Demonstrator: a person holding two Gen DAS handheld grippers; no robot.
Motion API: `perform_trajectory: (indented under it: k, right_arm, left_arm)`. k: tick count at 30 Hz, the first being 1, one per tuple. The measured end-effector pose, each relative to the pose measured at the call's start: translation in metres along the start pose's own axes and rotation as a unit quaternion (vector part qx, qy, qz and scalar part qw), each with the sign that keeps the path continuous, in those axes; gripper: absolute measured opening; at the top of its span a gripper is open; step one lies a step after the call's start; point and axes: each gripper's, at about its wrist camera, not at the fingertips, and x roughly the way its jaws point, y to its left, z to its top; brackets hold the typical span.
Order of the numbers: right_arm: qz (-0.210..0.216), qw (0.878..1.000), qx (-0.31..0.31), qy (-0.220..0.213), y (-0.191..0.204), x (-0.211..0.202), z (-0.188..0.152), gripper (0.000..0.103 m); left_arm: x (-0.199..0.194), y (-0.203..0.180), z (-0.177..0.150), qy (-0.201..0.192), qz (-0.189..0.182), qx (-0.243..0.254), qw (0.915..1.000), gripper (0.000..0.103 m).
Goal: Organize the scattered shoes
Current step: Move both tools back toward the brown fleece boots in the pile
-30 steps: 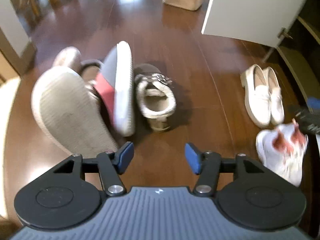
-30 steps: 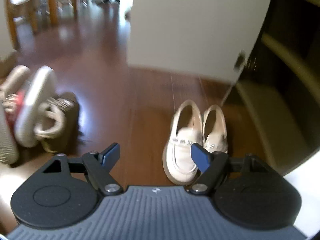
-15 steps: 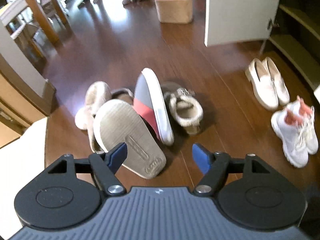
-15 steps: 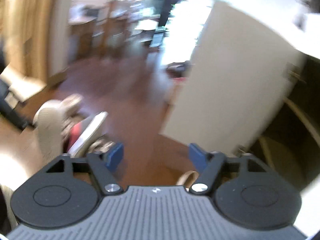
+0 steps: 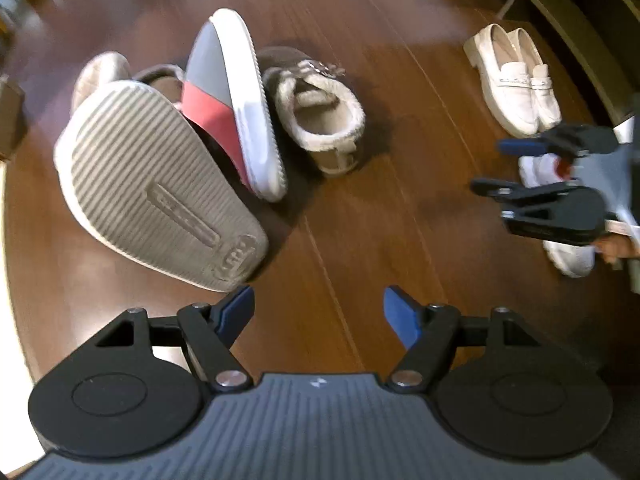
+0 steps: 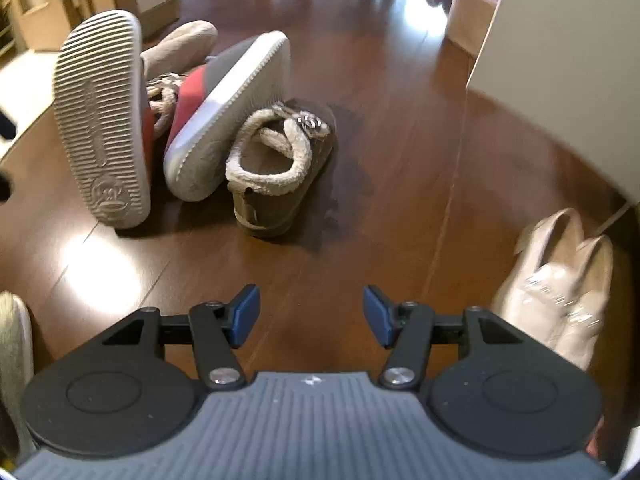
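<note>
A pile of shoes lies on the brown wood floor: a shoe with its ribbed grey sole [image 5: 160, 184] turned up, a red, grey and white sneaker [image 5: 236, 96] on its side, a fleece-lined brown slipper [image 5: 320, 120] and a beige slipper [image 5: 100, 76] behind. My left gripper [image 5: 318, 312] is open and empty, just in front of the ribbed sole. My right gripper [image 6: 312, 312] hangs over bare floor short of the fleece slipper [image 6: 276, 168]; its jaws are closing with nothing between them. In the left wrist view the right gripper [image 5: 488, 166] hovers over white sneakers [image 5: 568, 256].
A pair of cream loafers [image 5: 516, 80] stands side by side at the right, near a dark shoe cabinet with a white open door [image 6: 560, 60]. A cardboard box [image 6: 468, 12] sits farther back. Bare floor runs between the pile and the loafers.
The left view has dropped closer to the pile, and the right gripper has come into it at the right. The right view swung down from the room to the floor, its jaws narrower.
</note>
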Motion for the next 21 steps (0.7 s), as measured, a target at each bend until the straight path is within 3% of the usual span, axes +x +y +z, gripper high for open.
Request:
perform_trajectory:
  k: [7, 11, 16, 21]
  right_arm:
    - [0.008, 1.000, -0.012, -0.019, 0.009, 0.046, 0.015, 0.054]
    - [-0.003, 0.996, -0.073, -0.049, 0.022, 0.060, 0.034, 0.054]
    - [-0.017, 0.974, -0.219, -0.058, 0.051, 0.086, 0.047, 0.057]
    - [-0.005, 0.970, -0.235, -0.067, 0.068, 0.096, 0.060, 0.057]
  left_arm:
    - [0.005, 0.036, -0.003, -0.022, 0.013, -0.029, 0.9993, 0.073]
    - [0.012, 0.056, -0.018, -0.024, 0.035, -0.040, 0.9983, 0.073]
    - [0.018, 0.078, -0.035, -0.023, 0.048, -0.061, 0.9967, 0.073]
    - [0.013, 0.100, -0.048, -0.039, 0.059, -0.084, 0.9940, 0.073]
